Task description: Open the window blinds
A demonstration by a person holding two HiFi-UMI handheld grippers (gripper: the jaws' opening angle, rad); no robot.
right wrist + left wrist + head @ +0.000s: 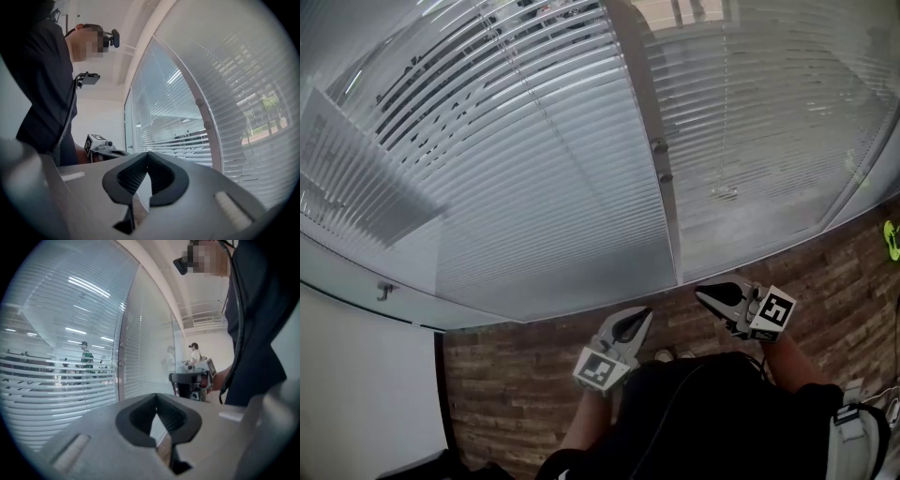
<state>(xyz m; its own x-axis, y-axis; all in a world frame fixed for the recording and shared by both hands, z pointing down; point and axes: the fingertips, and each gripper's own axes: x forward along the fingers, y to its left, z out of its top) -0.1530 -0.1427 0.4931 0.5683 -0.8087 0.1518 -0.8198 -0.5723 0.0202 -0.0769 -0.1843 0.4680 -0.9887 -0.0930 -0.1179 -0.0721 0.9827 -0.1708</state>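
The left gripper [645, 314] has its jaws pressed together with nothing in them. The right gripper [701, 293] is closed and empty too. They sit side by side, low down. Both point at the window blinds [534, 187], which hang down over the glass, and neither touches them.
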